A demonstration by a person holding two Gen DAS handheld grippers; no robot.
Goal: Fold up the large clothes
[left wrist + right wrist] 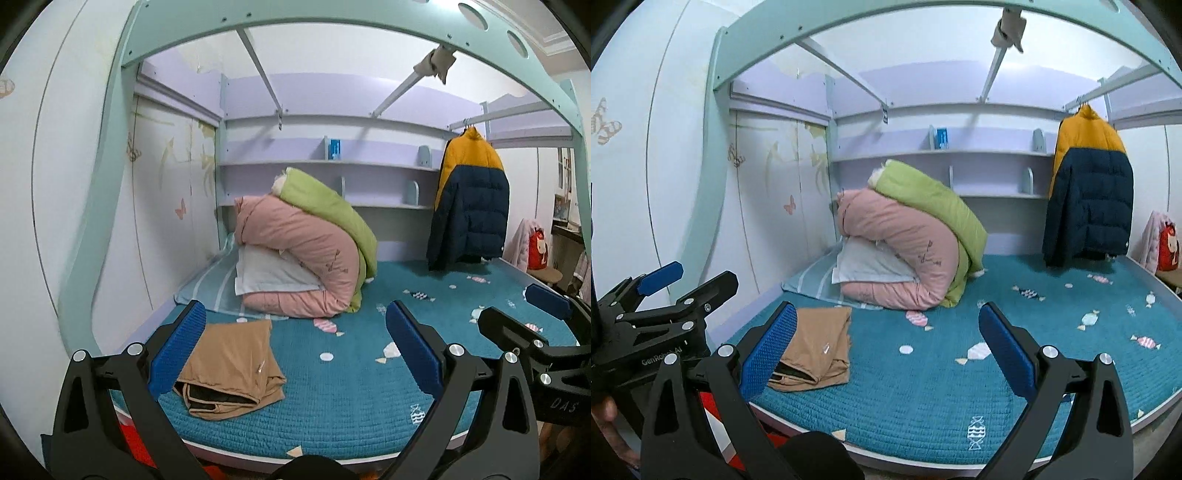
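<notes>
A folded tan garment (231,369) lies on the near left of the teal bed cover (351,387); it also shows in the right wrist view (812,347). A yellow and navy puffer jacket (469,201) hangs on a hanger at the bed's far right, also seen in the right wrist view (1089,188). My left gripper (295,347) is open and empty, held above the bed's front edge. My right gripper (886,347) is open and empty beside it. The left gripper (661,291) shows at the left of the right wrist view.
A pile of pink (303,254) and green (332,206) quilts on a pillow sits at the head of the bed. Lilac shelves (325,164) line the back wall. A mint bunk frame (332,14) arches overhead. A red bag (537,249) sits far right.
</notes>
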